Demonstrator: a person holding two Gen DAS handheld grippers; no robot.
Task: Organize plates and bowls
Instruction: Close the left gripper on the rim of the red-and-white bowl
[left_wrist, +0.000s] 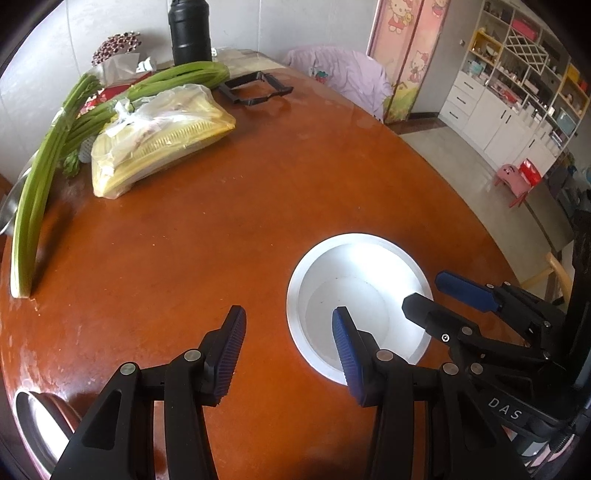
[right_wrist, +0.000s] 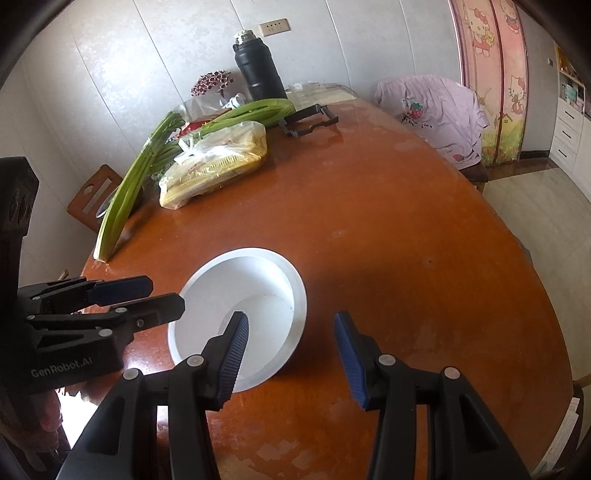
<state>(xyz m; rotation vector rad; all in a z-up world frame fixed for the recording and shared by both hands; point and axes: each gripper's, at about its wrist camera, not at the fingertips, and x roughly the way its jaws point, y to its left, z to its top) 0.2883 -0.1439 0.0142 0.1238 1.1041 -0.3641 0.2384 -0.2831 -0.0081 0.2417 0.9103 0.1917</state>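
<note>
The left claw hangs over the glossy reddish-brown wooden desk with its jaws spread and nothing between them; its right blue ribbed pad lies in front of the near-left rim of a round white bowl, though whether it touches cannot be told. The right claw is likewise spread and empty, its left pad showing over the bowl's near-right rim, so the two claws flank the bowl from either side. Seen from the left wrist, the right claw reaches in just right of the bowl. The bowl stands upright and empty on the desk, right beside both claws. Below and left of the left claw, at the desk's near edge, sits a shiny metal bowl, only partly in view. Farther out, ahead and left of both claws, a clear plastic bag of yellow food lies beside long green celery stalks. Beyond them rest a black plastic frame and a tall black vacuum flask near the wall. A chair draped with a lilac garment stands at the desk's far right
</note>
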